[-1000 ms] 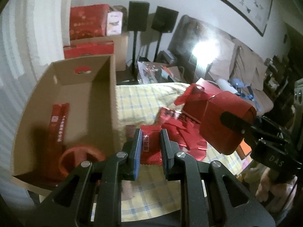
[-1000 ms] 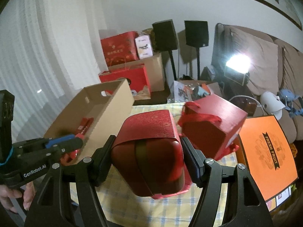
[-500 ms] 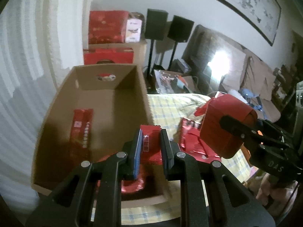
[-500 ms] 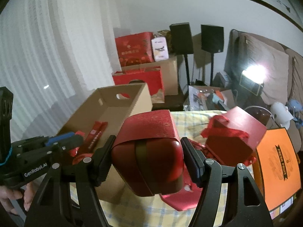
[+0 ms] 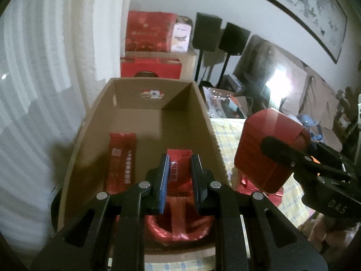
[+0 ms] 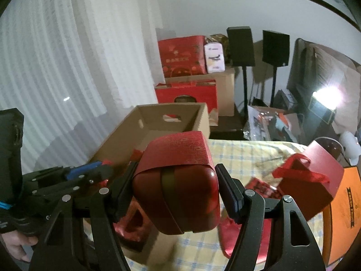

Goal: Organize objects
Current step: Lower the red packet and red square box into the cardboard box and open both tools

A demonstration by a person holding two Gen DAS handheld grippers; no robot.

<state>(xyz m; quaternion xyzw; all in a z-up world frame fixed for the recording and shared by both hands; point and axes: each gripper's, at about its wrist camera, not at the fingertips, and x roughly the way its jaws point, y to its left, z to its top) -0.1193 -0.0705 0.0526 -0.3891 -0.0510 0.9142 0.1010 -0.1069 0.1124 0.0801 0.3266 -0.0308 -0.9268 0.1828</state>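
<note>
My left gripper (image 5: 179, 169) is shut on a small red snack packet (image 5: 180, 166) and holds it over the open cardboard box (image 5: 207, 122). In the box lie a long red packet (image 5: 121, 158) and a red ring-shaped item (image 5: 180, 228). My right gripper (image 6: 180, 189) is shut on a rounded red gift box with a patterned red sleeve (image 6: 178, 185); it hangs just right of the cardboard box (image 6: 203, 117). That gift box also shows in the left wrist view (image 5: 266, 151). The left gripper shows at the left of the right wrist view (image 6: 85, 169).
A yellow checked tablecloth (image 6: 243, 155) carries a red gift box with ribbon handle (image 6: 311, 180), flat red packets (image 6: 261, 187) and an orange fruit box (image 6: 345, 216). Behind stand red gift cartons (image 6: 182, 56), two black speakers (image 6: 241, 45), a sofa and a bright lamp (image 6: 327, 94).
Both grippers have moved left. The left gripper with its packet went from above the tablecloth to over the inside of the cardboard box. The right gripper has carried the gift box closer to the box.
</note>
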